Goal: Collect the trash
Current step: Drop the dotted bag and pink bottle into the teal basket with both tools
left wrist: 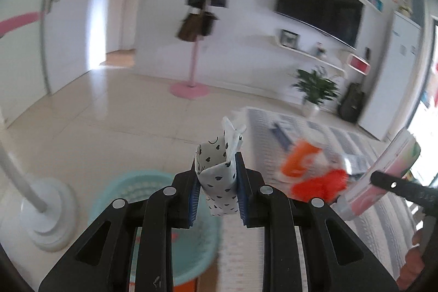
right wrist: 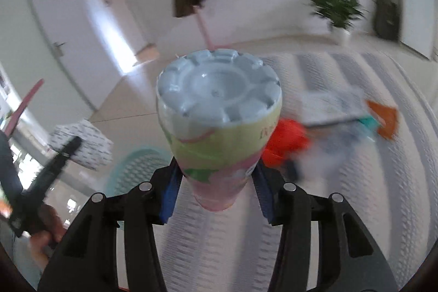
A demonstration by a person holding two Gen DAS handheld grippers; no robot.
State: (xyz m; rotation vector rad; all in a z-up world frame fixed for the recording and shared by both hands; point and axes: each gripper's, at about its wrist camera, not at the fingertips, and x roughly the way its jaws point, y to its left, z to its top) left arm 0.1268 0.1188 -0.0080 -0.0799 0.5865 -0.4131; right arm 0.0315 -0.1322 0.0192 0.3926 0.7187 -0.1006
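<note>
Honestly, keep the left gripper [left wrist: 217, 182] pinching the paper carton [left wrist: 219, 179] and the right gripper [right wrist: 216, 188] squeezing the bottle [right wrist: 219, 127] until both hang over the teal basket [left wrist: 123, 193] by the rug's [left wrist: 369, 210] edge.

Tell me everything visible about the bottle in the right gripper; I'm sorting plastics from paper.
The bottle looks like clear plastic wrapped in a pink, green and yellow printed label. Its ridged, petal-shaped base points away from the camera, neck end hidden toward the gripper. The right gripper clamps its lower body between blue pads, holding it in the air above the pale striped rug. Nothing else touches it.
</note>
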